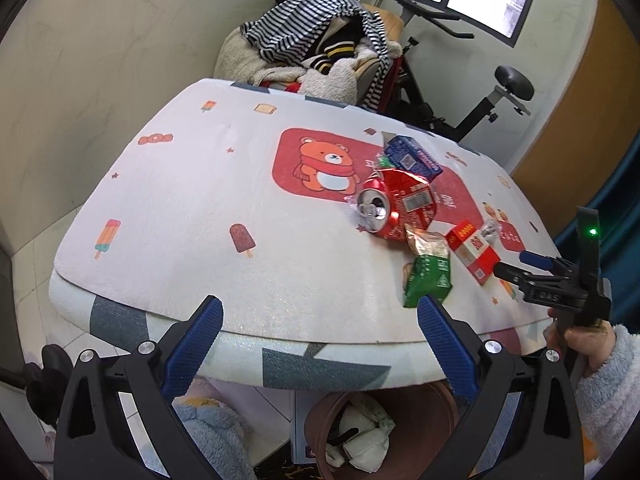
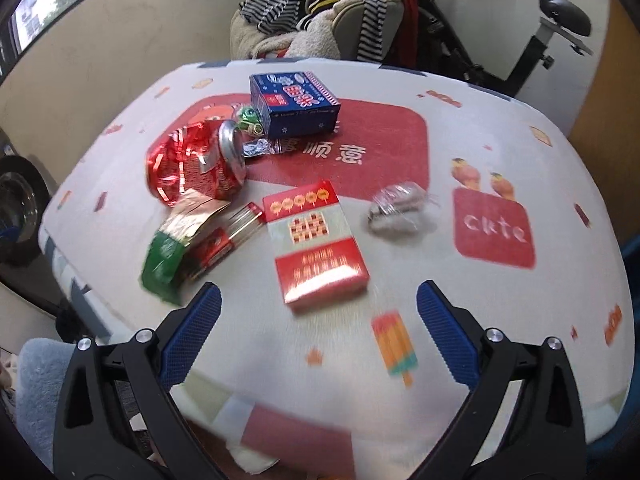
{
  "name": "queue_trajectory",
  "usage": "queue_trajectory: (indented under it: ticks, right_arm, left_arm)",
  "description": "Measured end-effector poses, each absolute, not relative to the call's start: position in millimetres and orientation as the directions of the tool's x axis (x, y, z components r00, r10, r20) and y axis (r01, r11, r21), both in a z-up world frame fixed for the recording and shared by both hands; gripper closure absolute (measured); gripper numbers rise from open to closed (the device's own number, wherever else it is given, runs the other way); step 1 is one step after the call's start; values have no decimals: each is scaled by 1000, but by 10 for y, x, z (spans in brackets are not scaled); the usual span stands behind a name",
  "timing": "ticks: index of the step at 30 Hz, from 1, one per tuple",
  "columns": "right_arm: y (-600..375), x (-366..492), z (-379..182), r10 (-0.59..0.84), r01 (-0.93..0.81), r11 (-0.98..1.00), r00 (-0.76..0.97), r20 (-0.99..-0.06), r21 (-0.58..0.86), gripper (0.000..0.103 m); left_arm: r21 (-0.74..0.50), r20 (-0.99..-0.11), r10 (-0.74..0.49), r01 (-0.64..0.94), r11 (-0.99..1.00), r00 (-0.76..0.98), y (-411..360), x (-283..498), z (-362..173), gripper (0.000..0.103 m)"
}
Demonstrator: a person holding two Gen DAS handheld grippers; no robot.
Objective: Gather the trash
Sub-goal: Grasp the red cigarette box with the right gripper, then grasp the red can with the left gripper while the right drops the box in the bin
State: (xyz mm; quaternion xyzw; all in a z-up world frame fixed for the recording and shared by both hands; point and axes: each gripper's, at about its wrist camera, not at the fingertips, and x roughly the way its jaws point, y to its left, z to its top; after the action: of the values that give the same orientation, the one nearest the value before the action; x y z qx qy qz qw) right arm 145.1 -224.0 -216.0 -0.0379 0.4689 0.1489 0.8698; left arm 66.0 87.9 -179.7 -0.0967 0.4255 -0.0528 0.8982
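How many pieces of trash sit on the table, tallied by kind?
Boxes: 2, blue box and red box
Cans: 1, crushed red can
Wrappers: 2, green wrapper and clear wrapper
Total: 5 clearly told apart; smaller scraps are too blurred to count.

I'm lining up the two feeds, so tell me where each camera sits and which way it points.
Left wrist: on the left gripper, off the table's near edge, facing across the table; open blue fingers, the right gripper and a hand show.
Right wrist: on the right gripper, over the near edge, facing the red box; open fingers show.
Shared: crushed can, blue box, red box.
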Motion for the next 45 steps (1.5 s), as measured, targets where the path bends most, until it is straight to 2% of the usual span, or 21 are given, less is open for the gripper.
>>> queue_trajectory:
  ticks: [3, 12, 18, 21, 25, 32, 38, 45]
  right_arm:
    - [-2201, 1621, -2262, 234, -299, 950, 491, -839, 90, 24]
    - [-2102, 1839, -2456, 239, -291, 951, 465, -853, 108, 39]
    - [-2126, 1691, -2421, 238, -309, 947, 495, -836, 87, 41]
    - [-2217, 1604, -2361, 251, -286, 952, 512, -822, 112, 42]
    - [-2297, 1502, -2277, 252, -266, 956, 533, -808, 123, 42]
    - [-2468, 1288, -2185, 231, -251, 962, 560, -796, 103, 42]
    - [-2611, 1163, -2155, 219, -224, 969, 564, -796, 108, 43]
    - [-2697, 1071, -2128, 203, -217, 972, 576, -792, 91, 43]
  left_arm:
    - [-218, -763, -177, 11, 976, 622, 888, 742, -1848, 8]
    - [-248, -773, -211, 22, 969, 598, 834, 937, -1946, 8]
    - [-236, -774, -223, 57, 970, 592, 705, 1022, -1959, 10]
    - [-250, -780, -241, 65, 966, 578, 662, 1085, -1986, 16]
    - [-268, -776, -253, 60, 961, 577, 598, 1206, -1995, 36]
    - [-348, -752, -317, 61, 936, 578, 438, 1458, -1971, 48]
    - [-375, -750, -340, 59, 925, 568, 250, 1745, -2003, 49]
    - [-409, -780, -332, -30, 912, 530, 186, 2088, -2253, 49]
